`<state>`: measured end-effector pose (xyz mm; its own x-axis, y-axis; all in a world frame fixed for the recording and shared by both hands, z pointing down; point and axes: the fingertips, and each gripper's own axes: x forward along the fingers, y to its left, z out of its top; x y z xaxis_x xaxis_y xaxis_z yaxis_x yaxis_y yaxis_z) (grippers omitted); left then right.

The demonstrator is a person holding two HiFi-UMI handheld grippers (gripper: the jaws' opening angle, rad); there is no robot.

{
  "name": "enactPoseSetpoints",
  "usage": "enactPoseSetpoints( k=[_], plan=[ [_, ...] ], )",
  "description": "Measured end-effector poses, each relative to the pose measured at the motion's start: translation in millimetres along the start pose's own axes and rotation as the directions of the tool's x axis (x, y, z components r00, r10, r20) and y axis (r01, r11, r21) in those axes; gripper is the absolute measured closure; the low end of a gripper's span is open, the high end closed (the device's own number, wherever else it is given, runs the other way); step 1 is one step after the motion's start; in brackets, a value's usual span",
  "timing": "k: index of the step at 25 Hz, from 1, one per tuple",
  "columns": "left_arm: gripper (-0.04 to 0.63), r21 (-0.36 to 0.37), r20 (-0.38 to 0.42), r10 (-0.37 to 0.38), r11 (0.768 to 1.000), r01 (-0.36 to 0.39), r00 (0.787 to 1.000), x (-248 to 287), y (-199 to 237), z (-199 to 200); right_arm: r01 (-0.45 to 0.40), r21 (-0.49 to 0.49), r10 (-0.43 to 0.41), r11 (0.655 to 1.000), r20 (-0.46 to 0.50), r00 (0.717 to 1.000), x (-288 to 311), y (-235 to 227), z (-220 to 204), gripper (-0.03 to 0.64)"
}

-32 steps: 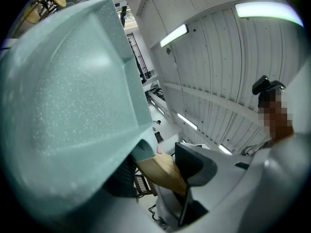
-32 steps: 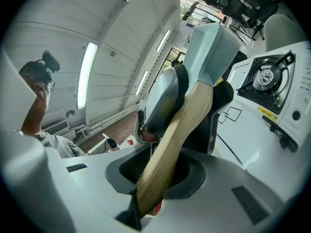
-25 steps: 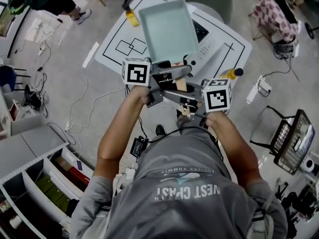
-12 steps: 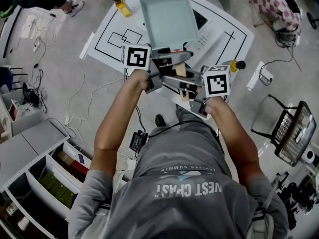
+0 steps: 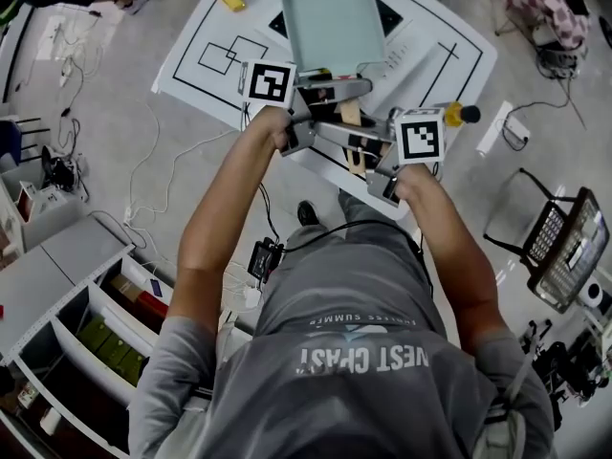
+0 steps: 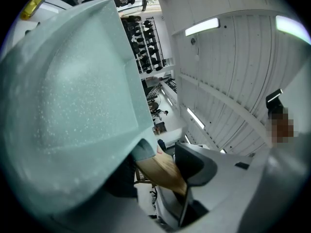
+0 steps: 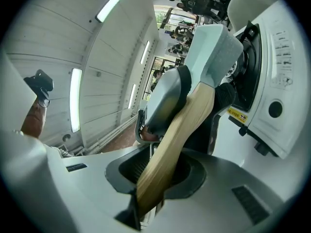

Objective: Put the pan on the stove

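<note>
Pan (image 5: 330,22) lengthwise away frm person, wood handle (image 7: 176,137) nearest, L tongs (image 5: 344,109) & R tongs (image 5: 361,156) both tight on it.

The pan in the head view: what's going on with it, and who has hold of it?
A person is carrying a pale green square pan with two hand-held grippers. The left gripper and the right gripper are both closed on the pan's wooden handle, one behind the other. The pan is held up over the white table, close to the stove, and has not yet been set down on it.
</note>
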<state>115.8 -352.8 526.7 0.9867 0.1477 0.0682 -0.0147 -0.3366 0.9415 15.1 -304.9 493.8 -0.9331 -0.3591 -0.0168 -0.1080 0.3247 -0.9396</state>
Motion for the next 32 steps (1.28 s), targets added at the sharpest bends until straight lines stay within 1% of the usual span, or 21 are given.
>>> enactPoseSetpoints(
  k=[4, 9, 15, 21, 25, 32],
  plan=[
    [0.373, -0.033, -0.007, -0.005, 0.999, 0.005, 1.0, 2.9, 11.3, -1.5, 0.0, 0.025, 0.0, 1.0, 0.002, 1.0, -0.7, -10.8, 0.5, 0.525],
    [0.373, -0.05, -0.019, -0.008, 0.999, 0.007, 1.0, 4.2, 24.8, -2.5, -0.006, 0.049, 0.006, 0.999, 0.012, 1.0, 0.1, -22.4, 0.8, 0.523],
    [0.374, -0.102, -0.033, 0.022, 0.994, -0.025, 0.999, 3.7, 39.2, -2.7, -0.012, 0.056, 0.011, 0.998, 0.016, 1.0, -0.3, -30.7, 4.7, 0.517],
    [0.379, -0.136, -0.046, 0.016, 0.99, -0.022, 0.999, 4.7, 50.3, -0.8, 0.0, 0.057, -0.001, 0.998, 0.024, 1.0, 0.8, -43.1, 7.9, 0.515],
    [0.382, -0.137, -0.028, -0.011, 0.991, 0.007, 1.0, 2.8, 53.5, 3.0, 0.008, 0.049, -0.01, 0.999, 0.037, 0.999, 0.4, -51.3, 14.0, 0.517],
    [0.382, -0.147, 0.025, -0.021, 0.989, 0.025, 0.999, -6.5, 55.8, 5.5, 0.015, 0.053, -0.018, 0.998, 0.059, 0.998, 1.7, -71.3, 26.5, 0.532]
  ],
)
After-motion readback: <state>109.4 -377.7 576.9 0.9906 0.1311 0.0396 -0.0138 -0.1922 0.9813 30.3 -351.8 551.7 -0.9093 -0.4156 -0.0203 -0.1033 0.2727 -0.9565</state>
